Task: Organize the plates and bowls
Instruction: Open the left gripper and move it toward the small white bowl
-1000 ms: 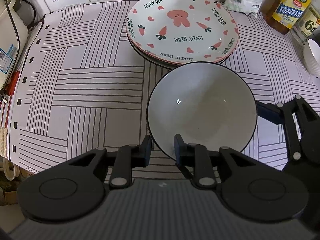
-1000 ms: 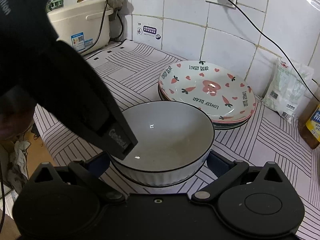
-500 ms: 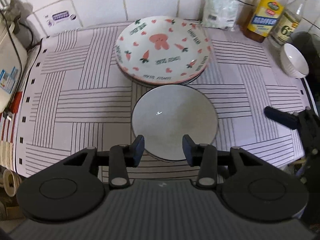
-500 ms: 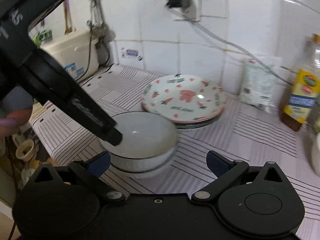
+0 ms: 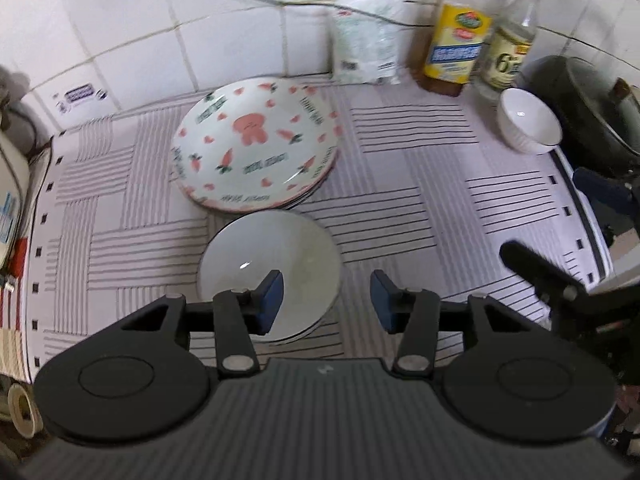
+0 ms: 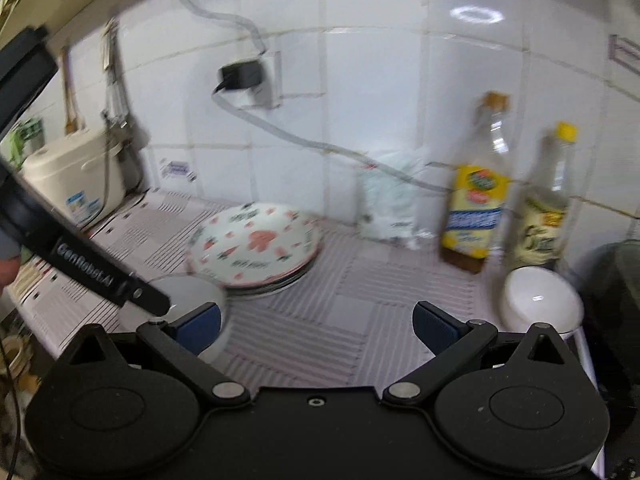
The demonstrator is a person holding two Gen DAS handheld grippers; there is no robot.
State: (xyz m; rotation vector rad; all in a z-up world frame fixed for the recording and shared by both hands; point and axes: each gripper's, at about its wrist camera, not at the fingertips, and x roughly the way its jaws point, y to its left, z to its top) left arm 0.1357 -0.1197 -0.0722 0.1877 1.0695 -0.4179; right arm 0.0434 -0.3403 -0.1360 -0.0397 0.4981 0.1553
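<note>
1. Looking down past my left gripper, I see its jaws parted with nothing pressed between the pads; they have just been opening, and the grey bowl sits on the counter below them, untouched.
2. My right gripper stands wide open over bare mat, gripping nothing.
3. That grey bowl rests on a striped counter mat of pale pink and white with dark line blocks.
4. Just behind the bowl lies the stack of plates, the top one printed with a pink bear, hearts and carrots.
5. Well off to the right, a small white bowl sits near the mat's edge, beside a dark pan.
6. Against the white tiled wall stand two bottles and a plastic bag.
7. Higher on the tiles, the right wrist view shows a wall socket with a black plug and a trailing cord; a cream appliance sits at the far left.
</note>
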